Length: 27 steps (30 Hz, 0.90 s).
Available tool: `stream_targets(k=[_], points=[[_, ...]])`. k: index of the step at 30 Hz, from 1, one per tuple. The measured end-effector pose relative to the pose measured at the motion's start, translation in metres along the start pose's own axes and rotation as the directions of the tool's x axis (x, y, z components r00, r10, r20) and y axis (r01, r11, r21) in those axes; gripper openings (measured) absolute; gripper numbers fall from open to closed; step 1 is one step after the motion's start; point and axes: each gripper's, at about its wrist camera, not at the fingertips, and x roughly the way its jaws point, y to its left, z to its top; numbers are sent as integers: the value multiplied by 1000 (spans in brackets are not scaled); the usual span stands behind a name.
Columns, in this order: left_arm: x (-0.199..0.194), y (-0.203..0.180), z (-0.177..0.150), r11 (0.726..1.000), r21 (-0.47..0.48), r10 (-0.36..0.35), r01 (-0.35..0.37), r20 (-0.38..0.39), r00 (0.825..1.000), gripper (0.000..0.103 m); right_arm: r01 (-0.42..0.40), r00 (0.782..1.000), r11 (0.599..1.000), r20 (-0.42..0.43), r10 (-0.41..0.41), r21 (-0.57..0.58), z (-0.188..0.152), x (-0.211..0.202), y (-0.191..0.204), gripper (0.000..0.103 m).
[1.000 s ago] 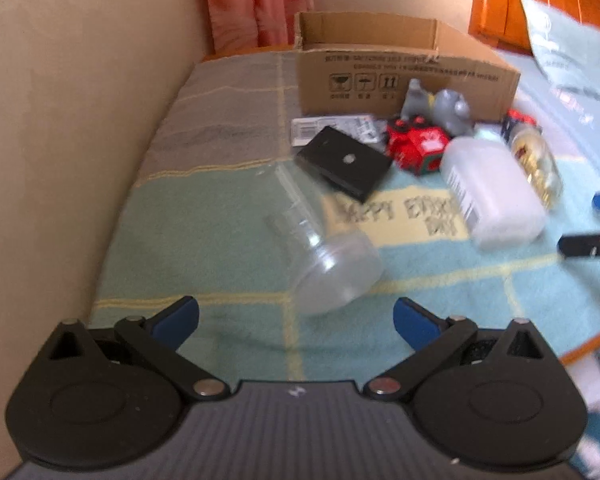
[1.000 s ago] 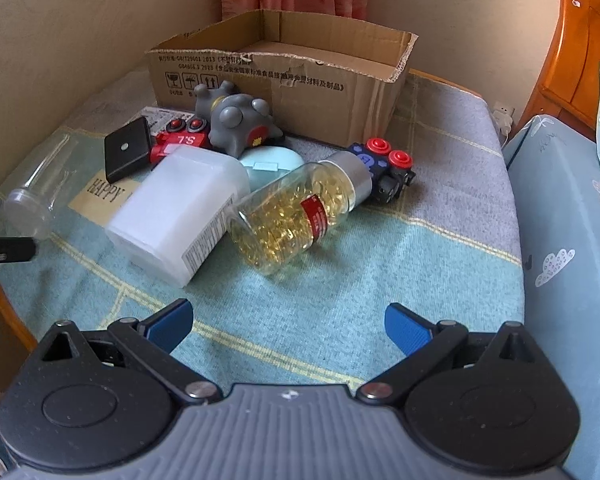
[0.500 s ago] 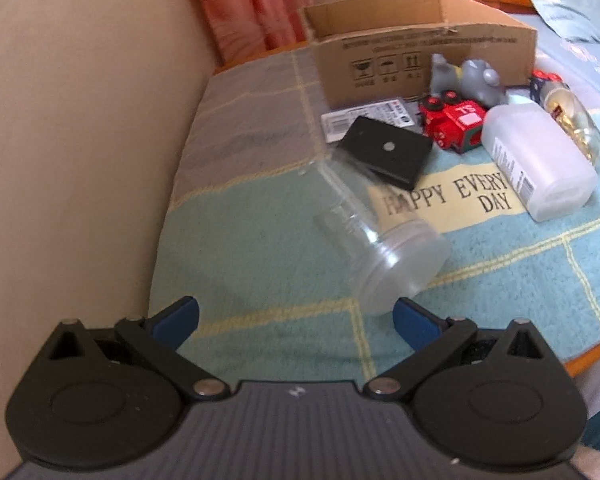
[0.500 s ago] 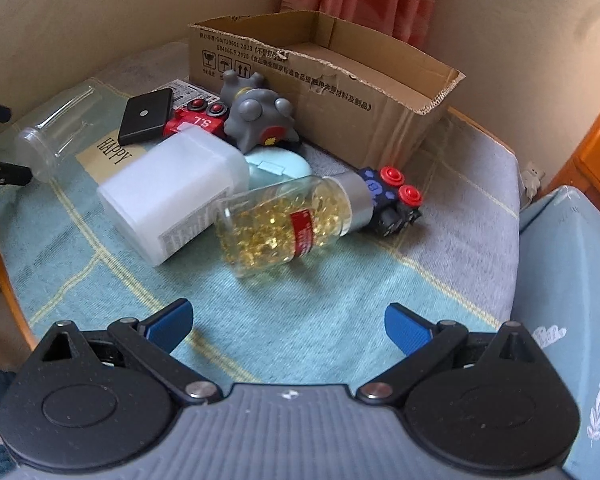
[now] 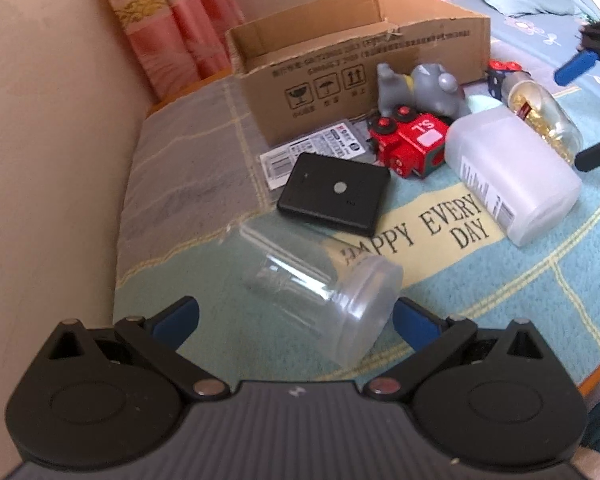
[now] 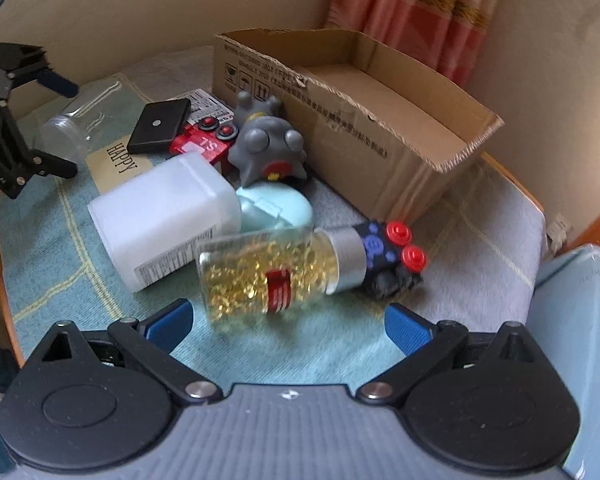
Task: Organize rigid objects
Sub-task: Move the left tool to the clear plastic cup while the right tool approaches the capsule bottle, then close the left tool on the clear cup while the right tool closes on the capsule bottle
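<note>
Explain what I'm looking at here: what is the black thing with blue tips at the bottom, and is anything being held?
Those are two hand-held grippers, each carrying its own camera. The left gripper is open around an empty clear jar lying on the cloth. The right gripper is open before a bottle of gold capsules. Neither holds anything. Also there: a white container, black pad, red toy, grey toy and an open cardboard box.

The clear jar looks like smooth, glossy plastic; the capsule bottle is glossy with a matt metal-looking cap. The cardboard box is matt and rough-edged, on a soft woven cloth.
</note>
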Motion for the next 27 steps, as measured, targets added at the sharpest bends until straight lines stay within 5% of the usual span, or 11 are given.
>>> stream_targets(k=[15,27], points=[[21,11,19,993,18,-113,113,5,994,102,-93,996,985,-17,91,-147,18,19,-7,103],[25,13,24,991,24,-130,130,16,991,102,-110,994,986,-2,110,-124,22,18,-5,96]])
